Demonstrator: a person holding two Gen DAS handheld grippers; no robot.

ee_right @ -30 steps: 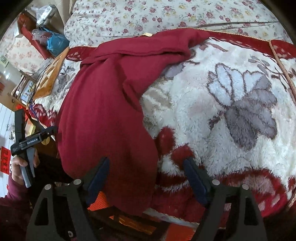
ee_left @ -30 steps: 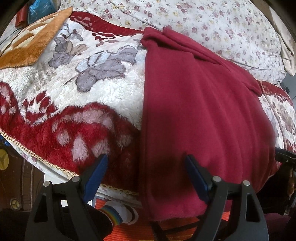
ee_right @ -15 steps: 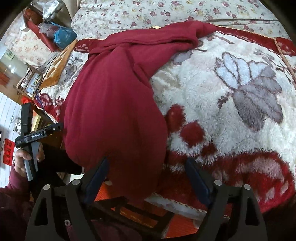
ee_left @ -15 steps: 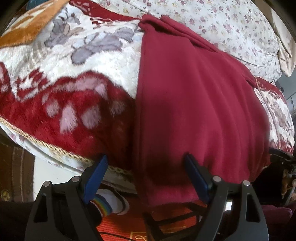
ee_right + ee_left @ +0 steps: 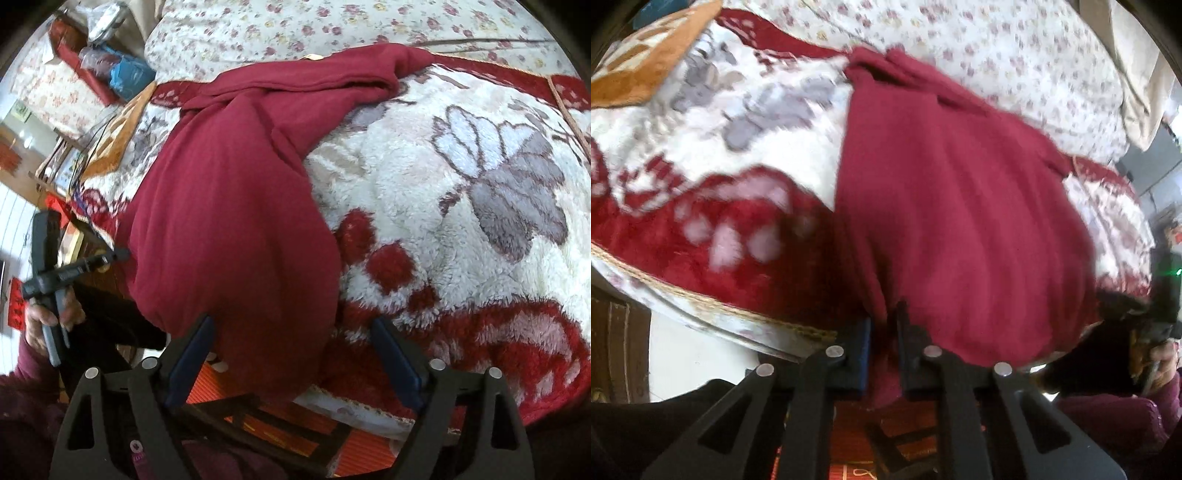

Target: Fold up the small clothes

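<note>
A dark red garment (image 5: 960,206) lies across a plush red-and-white flowered blanket (image 5: 713,158) on a bed, with its lower hem hanging over the near edge. My left gripper (image 5: 884,343) is shut on the hem's left corner. In the right wrist view the same red garment (image 5: 229,206) drapes over the blanket (image 5: 461,206), and my right gripper (image 5: 291,354) is open with the hem's right corner hanging between its blue pads. The left gripper (image 5: 51,258) shows at the far left of that view, held in a hand.
A flowered sheet (image 5: 332,26) covers the far side of the bed. An orange cushion (image 5: 639,70) lies at the bed's left corner. A dark wooden stool (image 5: 266,424) and an orange mat (image 5: 236,384) are on the floor below the bed edge.
My left gripper has closed on the garment's hem; it was open half a second ago. My right gripper has moved closer to the hem and stays open.
</note>
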